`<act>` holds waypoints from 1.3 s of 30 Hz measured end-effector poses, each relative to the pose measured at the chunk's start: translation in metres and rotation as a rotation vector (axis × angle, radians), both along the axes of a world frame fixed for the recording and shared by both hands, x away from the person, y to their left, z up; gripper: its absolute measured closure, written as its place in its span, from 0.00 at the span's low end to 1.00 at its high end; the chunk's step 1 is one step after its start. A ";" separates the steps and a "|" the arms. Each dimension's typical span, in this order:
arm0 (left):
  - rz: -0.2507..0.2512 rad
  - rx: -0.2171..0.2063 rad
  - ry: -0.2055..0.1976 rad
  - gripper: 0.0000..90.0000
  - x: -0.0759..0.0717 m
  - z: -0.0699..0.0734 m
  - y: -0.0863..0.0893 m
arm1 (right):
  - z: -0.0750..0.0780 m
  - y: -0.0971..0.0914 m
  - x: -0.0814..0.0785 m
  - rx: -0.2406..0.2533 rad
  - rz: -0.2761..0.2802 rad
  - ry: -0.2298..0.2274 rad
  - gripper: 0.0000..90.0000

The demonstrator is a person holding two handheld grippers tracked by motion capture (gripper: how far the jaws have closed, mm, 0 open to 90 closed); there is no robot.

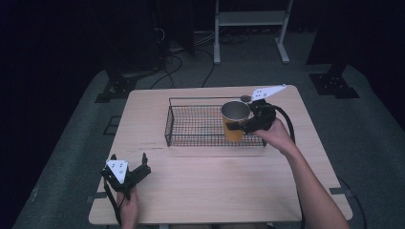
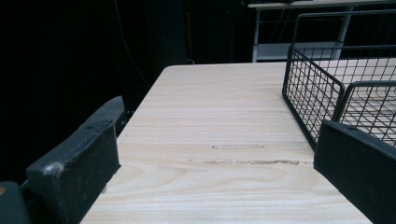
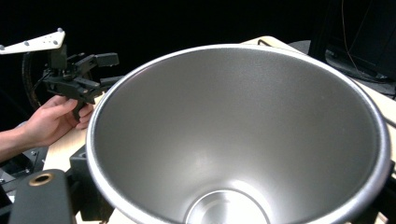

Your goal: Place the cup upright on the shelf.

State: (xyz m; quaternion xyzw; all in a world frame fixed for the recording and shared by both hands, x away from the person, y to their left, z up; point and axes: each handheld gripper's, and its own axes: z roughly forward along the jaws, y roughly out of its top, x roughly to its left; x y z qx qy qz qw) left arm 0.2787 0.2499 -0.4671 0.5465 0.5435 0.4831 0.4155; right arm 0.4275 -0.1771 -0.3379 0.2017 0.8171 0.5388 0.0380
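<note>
A yellow cup with a silver inside is held upright over the right part of a black wire basket, my right gripper shut on its side. In the right gripper view the cup's metal interior looms close, with its rim between the jaws. My left gripper rests near the table's front left corner, open with nothing between its fingers; its view looks across bare wood toward the basket's left end. The left gripper and its hand also appear far off in the right gripper view.
The light wooden table has free room in front of the basket. Beyond the far edge lie dark floor, cables and a white metal stand. Faint scuff marks lie on the wood near the basket.
</note>
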 end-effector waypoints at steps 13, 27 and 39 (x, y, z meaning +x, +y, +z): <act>0.000 -0.003 -0.002 0.00 0.000 0.000 0.000 | 0.008 0.005 0.024 0.003 -0.007 0.000 0.14; -0.002 -0.008 -0.003 0.00 0.000 0.000 0.001 | 0.009 0.009 0.055 0.013 -0.025 -0.001 0.14; -0.002 -0.004 -0.003 0.00 0.000 0.000 0.000 | -0.010 0.010 0.071 -0.010 -0.034 0.030 0.14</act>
